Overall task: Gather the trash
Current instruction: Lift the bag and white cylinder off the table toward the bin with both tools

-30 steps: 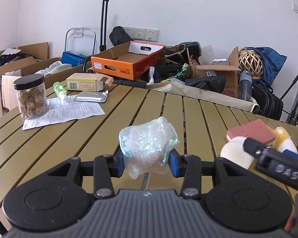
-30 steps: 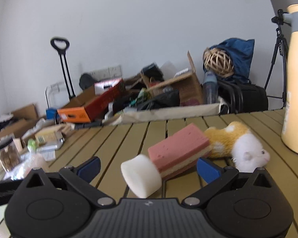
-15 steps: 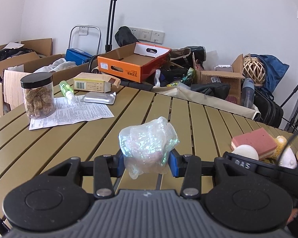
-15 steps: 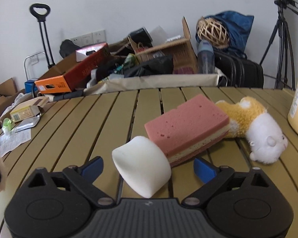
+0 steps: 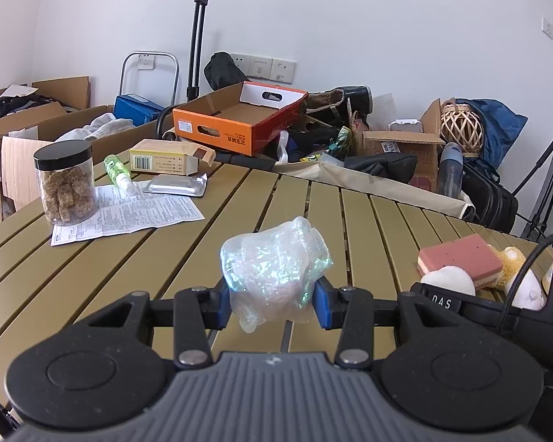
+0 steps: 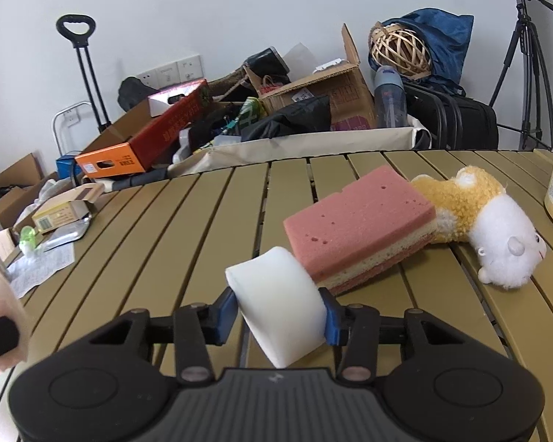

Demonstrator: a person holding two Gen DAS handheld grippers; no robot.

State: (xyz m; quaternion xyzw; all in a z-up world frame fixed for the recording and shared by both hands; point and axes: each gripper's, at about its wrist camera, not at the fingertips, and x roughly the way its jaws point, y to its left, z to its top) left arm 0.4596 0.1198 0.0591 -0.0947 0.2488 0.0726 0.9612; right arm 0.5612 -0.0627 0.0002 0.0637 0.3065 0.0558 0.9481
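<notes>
Half white foam [image 6: 280,305] behind claw [image 6: 279,313].

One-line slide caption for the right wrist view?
Right gripper closing its jaws around a white foam piece beside a pink sponge and plush toy on the slatted table.

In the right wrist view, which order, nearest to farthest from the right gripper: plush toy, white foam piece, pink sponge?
1. white foam piece, between the closing jaws of the right gripper.
2. pink sponge, just behind.
3. plush toy, far right.

Jar [image 5: 64,182] – leaflet [image 5: 129,209] – plush toy [image 6: 486,228]
</notes>
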